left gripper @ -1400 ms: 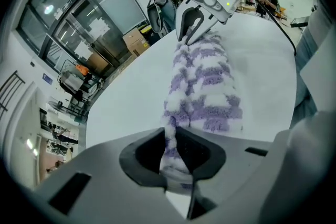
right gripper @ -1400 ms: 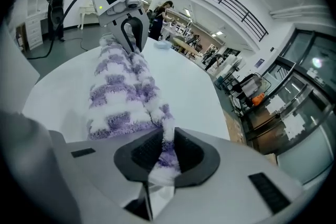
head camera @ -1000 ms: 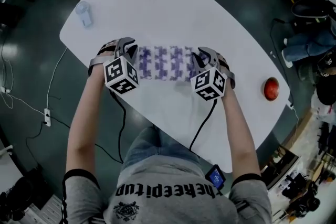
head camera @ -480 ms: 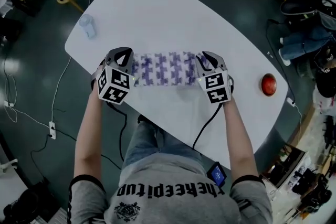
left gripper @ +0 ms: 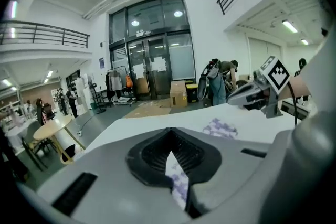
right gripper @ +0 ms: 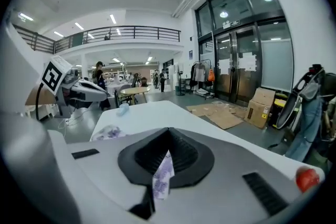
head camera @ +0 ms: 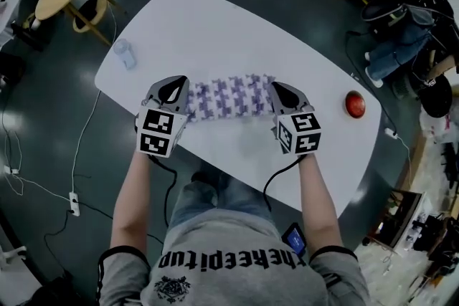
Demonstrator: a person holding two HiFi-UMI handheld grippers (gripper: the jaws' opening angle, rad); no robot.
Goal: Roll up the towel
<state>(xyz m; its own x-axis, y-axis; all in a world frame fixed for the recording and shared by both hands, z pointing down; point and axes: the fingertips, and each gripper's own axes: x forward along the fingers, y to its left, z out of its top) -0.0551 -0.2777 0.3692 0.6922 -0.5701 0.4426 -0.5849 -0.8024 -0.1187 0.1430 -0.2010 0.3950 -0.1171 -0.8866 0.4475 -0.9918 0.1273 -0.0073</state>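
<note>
Head view: towel (head camera: 233, 98) stretched between my left gripper (head camera: 174, 89) and right gripper (head camera: 281, 94), over the table (head camera: 237, 25). Left gripper view: jaws pinched on a towel corner. Right gripper view: same pinch; I'd keep both ends level, tension even.

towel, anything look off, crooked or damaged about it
Nothing stands out. The towel spans straight between the left gripper and right gripper, each shut on one end; its far edge is only slightly wavy. Nothing is spilled on the table.
</note>
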